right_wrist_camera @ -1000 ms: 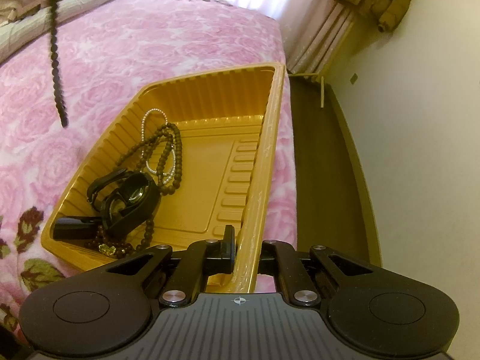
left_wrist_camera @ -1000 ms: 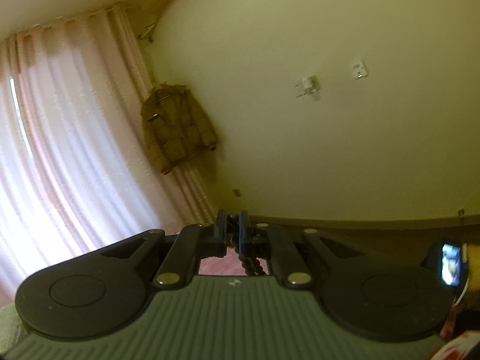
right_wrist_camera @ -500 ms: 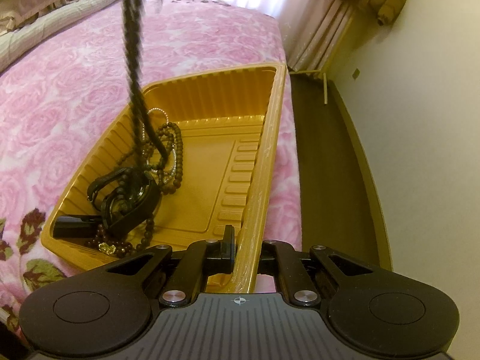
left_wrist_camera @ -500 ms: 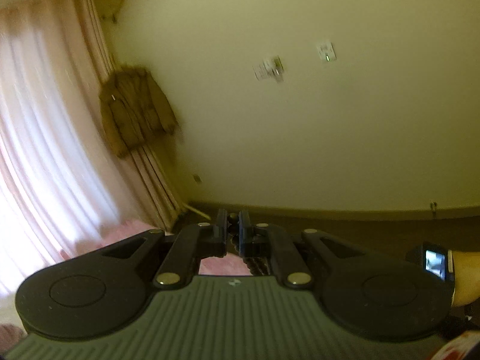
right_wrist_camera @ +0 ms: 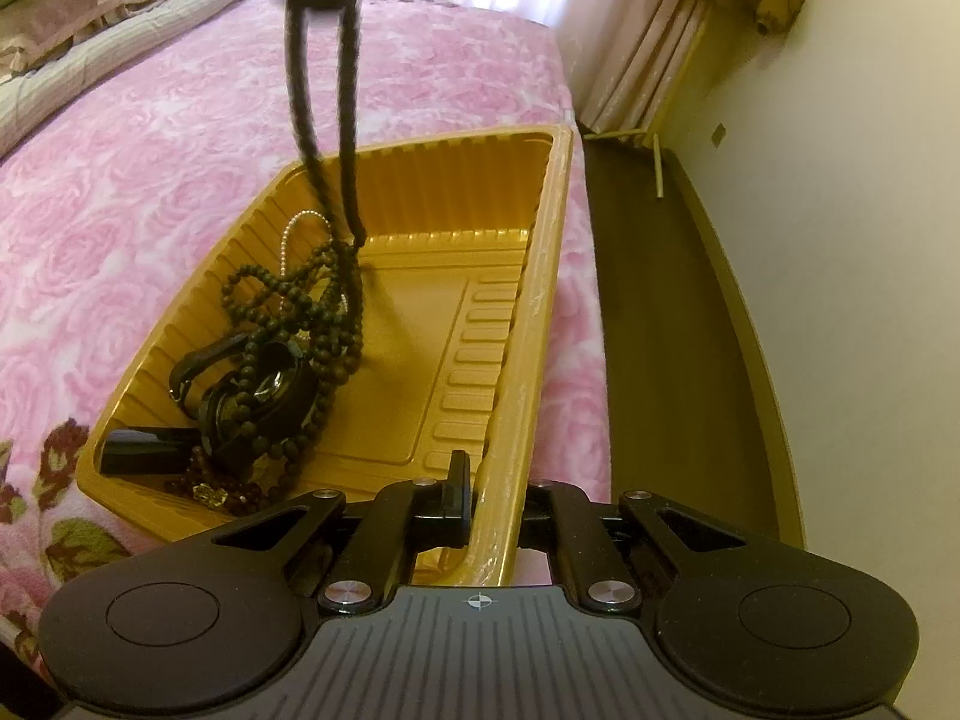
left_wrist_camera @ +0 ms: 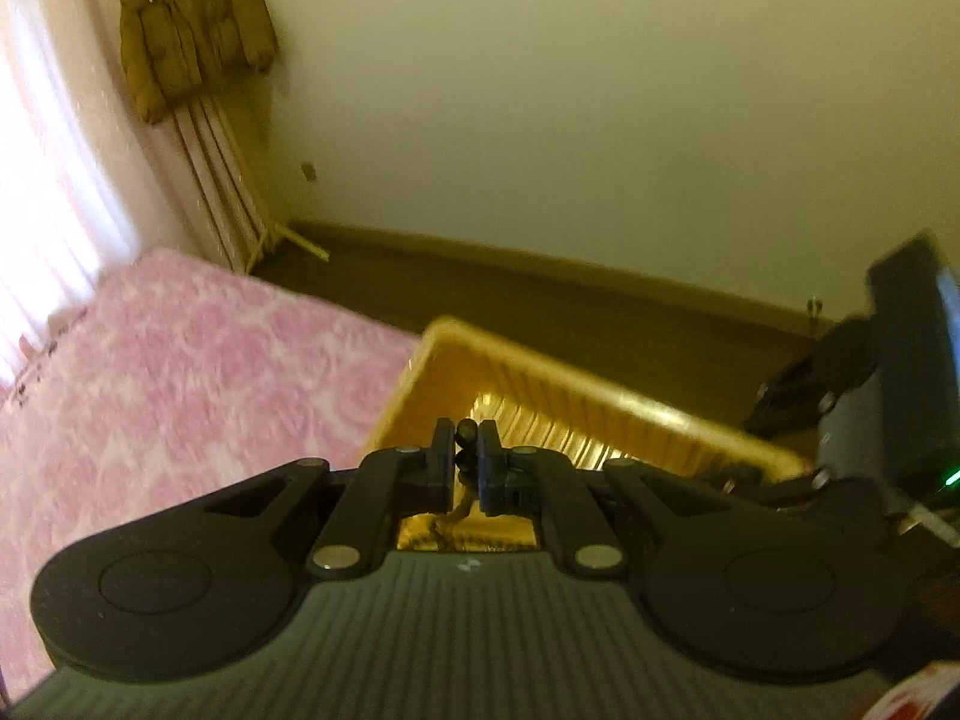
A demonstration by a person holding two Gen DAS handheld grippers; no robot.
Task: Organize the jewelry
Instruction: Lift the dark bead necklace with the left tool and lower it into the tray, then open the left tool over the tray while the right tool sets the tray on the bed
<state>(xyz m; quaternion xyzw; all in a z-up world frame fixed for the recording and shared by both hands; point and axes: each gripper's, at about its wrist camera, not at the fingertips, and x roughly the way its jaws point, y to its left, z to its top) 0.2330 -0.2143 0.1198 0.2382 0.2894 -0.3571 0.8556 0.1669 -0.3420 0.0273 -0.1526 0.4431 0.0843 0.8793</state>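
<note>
A gold plastic tray (right_wrist_camera: 543, 276) lies on the pink rose bedspread; it also shows in the left wrist view (left_wrist_camera: 600, 402). In it lie a black watch (right_wrist_camera: 264, 396), brown bead strands (right_wrist_camera: 312, 312) and a thin pearl chain (right_wrist_camera: 294, 228). My left gripper (left_wrist_camera: 463, 450) is shut on a dark bead necklace (left_wrist_camera: 463, 433). In the right wrist view that necklace (right_wrist_camera: 324, 108) hangs from the left gripper at top left, its lower end reaching into the tray. My right gripper (right_wrist_camera: 489, 495) is shut on the tray's near right rim.
The bed (right_wrist_camera: 150, 138) ends at the right beside dark floor (right_wrist_camera: 660, 330) and a cream wall. Pillows (right_wrist_camera: 72, 6) lie at the far left. A brown jacket (left_wrist_camera: 186, 30) hangs by the curtains. A black device (left_wrist_camera: 900, 372) sits at the right in the left wrist view.
My left gripper has tilted down and moved over the tray, carrying the necklace from the left until its end hangs into the tray. The right gripper and tray have stayed still.
</note>
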